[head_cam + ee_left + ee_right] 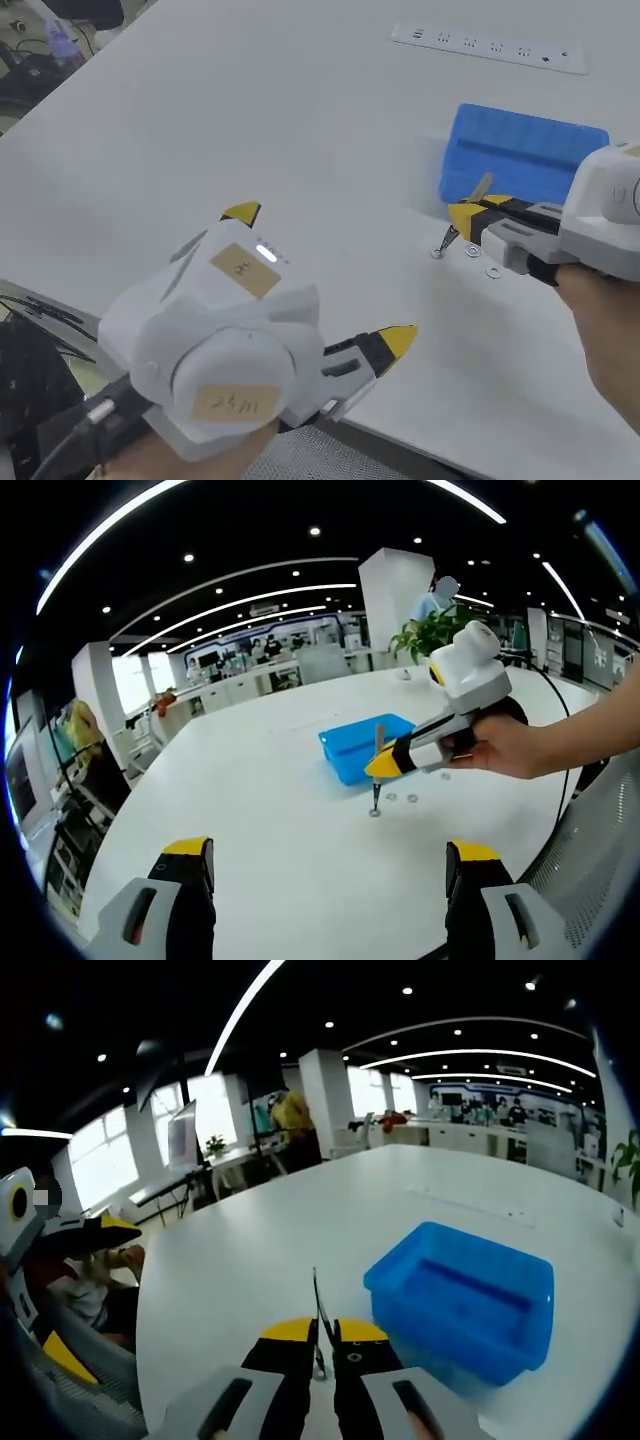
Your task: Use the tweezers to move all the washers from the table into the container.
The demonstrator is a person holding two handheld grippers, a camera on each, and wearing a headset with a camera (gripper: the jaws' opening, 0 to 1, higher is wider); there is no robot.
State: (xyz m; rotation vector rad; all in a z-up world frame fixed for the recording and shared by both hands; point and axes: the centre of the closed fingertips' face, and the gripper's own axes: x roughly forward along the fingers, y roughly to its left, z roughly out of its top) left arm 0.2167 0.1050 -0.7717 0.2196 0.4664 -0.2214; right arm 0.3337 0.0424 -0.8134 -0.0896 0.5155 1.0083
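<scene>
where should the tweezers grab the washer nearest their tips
Probably its ring wall: one tweezers tip through the hole, one outside, coming straight down. The washer lies flat on the table, so no edge stands up for a side pinch.

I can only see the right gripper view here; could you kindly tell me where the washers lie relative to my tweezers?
Observer: The head view shows small silver metal washers on the white table, in front of the blue plastic container, right by the tip of the thin metal tweezers.
Operator: Thank you. How many are there?
Observer: The left gripper view shows at least three close together, one right at the tip.
Operator: And is the left gripper busy?
Observer: No, the left gripper is open, jaws wide apart, holding nothing.
</scene>
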